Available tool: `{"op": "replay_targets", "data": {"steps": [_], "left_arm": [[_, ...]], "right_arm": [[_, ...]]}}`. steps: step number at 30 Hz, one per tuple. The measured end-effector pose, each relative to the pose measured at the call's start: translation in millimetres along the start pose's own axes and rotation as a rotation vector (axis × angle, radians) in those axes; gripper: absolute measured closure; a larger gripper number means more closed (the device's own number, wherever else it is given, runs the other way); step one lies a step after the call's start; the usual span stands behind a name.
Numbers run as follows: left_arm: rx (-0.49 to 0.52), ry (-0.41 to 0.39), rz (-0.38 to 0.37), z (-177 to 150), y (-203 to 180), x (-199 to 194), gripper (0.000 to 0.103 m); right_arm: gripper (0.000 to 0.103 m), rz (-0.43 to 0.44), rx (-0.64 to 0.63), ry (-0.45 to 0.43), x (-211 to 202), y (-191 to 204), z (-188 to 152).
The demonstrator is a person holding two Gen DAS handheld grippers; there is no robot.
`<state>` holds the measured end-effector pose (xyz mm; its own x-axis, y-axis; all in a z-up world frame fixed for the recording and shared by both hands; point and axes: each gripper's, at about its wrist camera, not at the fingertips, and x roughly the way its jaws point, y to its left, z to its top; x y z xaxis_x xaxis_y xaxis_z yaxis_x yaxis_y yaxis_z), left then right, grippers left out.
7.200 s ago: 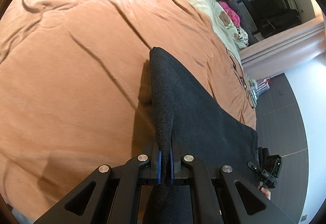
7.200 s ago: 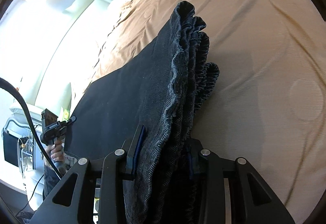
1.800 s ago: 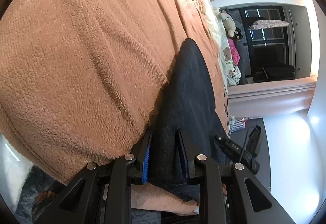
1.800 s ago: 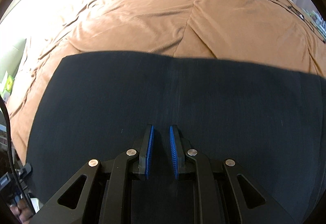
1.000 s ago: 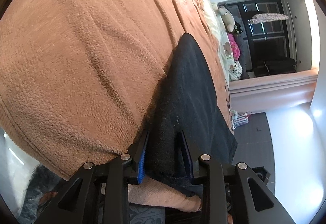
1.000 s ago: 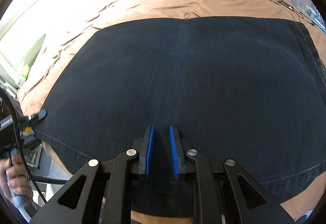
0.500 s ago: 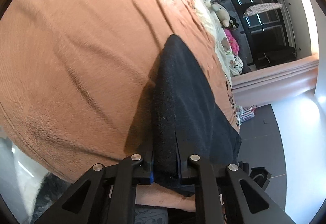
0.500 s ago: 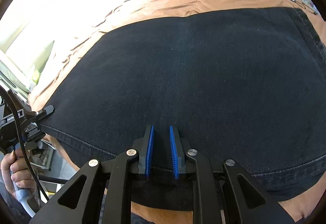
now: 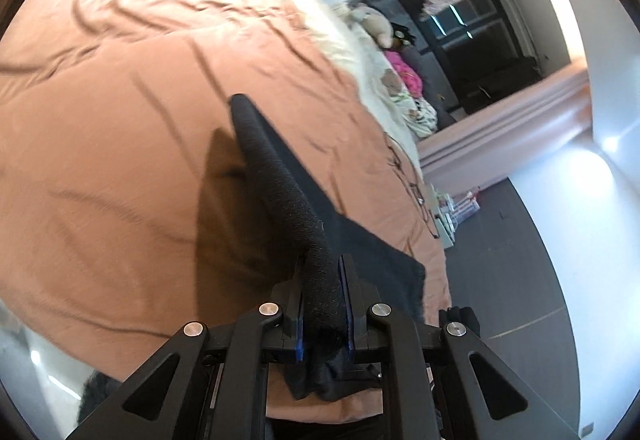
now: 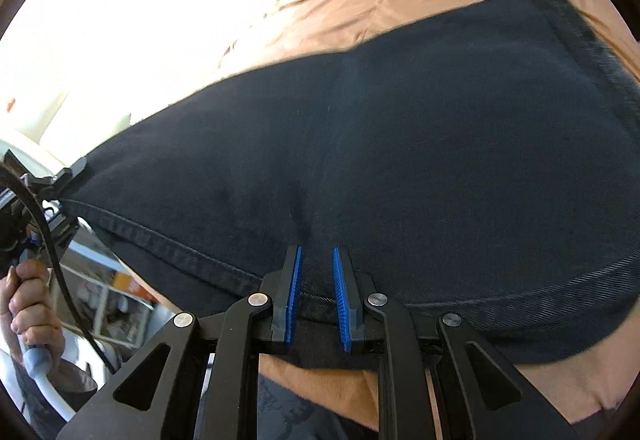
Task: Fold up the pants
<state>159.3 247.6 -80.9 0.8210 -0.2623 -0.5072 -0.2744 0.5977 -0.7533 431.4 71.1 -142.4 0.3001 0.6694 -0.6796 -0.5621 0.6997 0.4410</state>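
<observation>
1. The pants (image 10: 400, 144), dark and folded into a broad flat panel, lay on the brown blanket (image 9: 120, 160) near the bed's front edge, with a stitched hem running along the side nearest that edge.
2. The left tongs (image 9: 323, 304) were clamped on one end of the pants (image 9: 280, 192), the blue pads pressed against a thick fold of the fabric, which rose off the blanket as a ridge and threw a shadow on the blanket beside it.
3. A short tail of the fabric hung below the left tongs, over the bed's front edge.
4. In the right wrist view, the left tongs (image 10: 74, 170) showed at the pants' left corner, with the person's left hand (image 10: 30, 304) wrapped around the handle below.
5. The right tongs (image 10: 316, 296) stood parted, with a plain gap between the blue pads, poised at the stitched hem; whether the pads touched the cloth could not be told.
6. Toward the head of the bed lay a white sheet (image 9: 352, 52), a plush toy (image 9: 372, 22) and a pink item (image 9: 406, 70).
</observation>
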Motion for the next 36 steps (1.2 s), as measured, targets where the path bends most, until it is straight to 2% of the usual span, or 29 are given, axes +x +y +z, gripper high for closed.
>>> {"op": "replay_targets", "data": {"steps": [11, 19, 28, 36], "left_arm": [[0.181, 0.066, -0.078, -0.8, -101.7, 40.0, 0.088], [0.284, 0.146, -0.135, -20.7, -160.4, 79.9, 0.088], [0.359, 0.259, -0.215, -56.0, -204.0, 129.0, 0.088], [0.355, 0.39, -0.252, -86.8, -217.0, 186.6, 0.088]], "right_arm": [[0.089, 0.023, 0.085, -0.124, -87.4, -55.6, 6.7], [0.089, 0.004, 0.159, -0.205, -139.8, -87.9, -11.6], [0.089, -0.035, 0.232, -0.264, -179.6, -104.2, -36.3], [0.089, -0.073, 0.268, -0.276, -202.7, -114.3, -53.8]]}}
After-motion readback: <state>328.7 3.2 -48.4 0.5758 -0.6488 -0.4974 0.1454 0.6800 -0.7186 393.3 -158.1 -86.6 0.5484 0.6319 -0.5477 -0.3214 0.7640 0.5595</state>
